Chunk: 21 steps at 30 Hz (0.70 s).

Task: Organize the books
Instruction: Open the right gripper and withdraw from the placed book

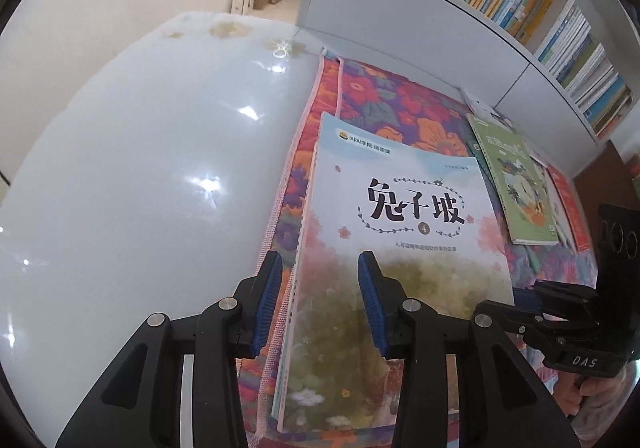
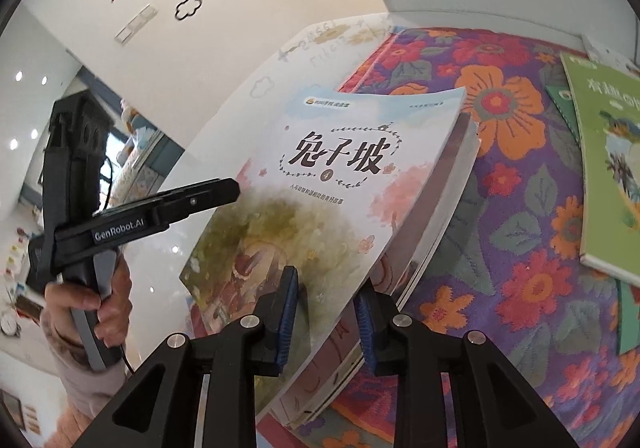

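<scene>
A pale book with a black title and a "4" [image 1: 400, 215] tops a small stack on the floral cloth [image 1: 380, 99]. My left gripper [image 1: 320, 268] straddles the stack's left spine edge. Its blue pads [image 1: 268, 300] stand apart and a strip of cloth shows beside the spine, so it is open. In the right wrist view the same book [image 2: 340, 167] has its near right edge lifted off the stack. My right gripper [image 2: 326, 284] is open, with that thin lifted edge passing loosely between the pads. The left gripper [image 2: 228, 187] shows there at the book's left edge.
A green book [image 1: 516, 183] and a red one [image 1: 568, 203] lie on the cloth to the right. Behind them a white bookshelf [image 1: 440, 27] holds several upright books. A glossy white table [image 1: 140, 167] spreads left. A hand [image 2: 92, 300] holds the left gripper.
</scene>
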Available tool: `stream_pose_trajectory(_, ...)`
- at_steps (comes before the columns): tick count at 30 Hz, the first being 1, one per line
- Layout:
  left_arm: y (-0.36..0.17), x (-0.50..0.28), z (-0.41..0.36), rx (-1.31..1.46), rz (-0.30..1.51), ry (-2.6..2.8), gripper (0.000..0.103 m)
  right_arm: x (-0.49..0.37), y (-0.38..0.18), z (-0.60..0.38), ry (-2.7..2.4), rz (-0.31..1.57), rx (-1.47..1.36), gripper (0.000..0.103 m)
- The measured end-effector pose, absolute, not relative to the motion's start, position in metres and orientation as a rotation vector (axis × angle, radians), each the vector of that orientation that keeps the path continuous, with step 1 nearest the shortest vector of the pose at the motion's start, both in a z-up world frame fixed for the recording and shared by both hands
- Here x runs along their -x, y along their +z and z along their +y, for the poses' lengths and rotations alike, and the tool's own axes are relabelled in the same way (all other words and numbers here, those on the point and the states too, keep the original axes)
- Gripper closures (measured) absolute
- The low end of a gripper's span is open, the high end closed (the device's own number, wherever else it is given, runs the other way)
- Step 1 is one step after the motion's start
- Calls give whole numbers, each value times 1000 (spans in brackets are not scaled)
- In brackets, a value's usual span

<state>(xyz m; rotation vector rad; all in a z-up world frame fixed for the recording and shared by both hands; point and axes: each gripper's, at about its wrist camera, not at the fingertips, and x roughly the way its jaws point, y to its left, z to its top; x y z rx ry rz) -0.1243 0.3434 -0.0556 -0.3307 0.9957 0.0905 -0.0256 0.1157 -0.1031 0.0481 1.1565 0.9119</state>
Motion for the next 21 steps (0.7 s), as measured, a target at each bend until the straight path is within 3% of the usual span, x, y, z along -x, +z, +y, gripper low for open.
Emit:
stream_pose_trajectory(13,-35,125,306,323,967,70,66,24,-105,81,730,1212,-127,75)
stream_pose_trajectory(21,-35,88,239,294,956,-4,66,-5,-94,1,659,1092,-193,75)
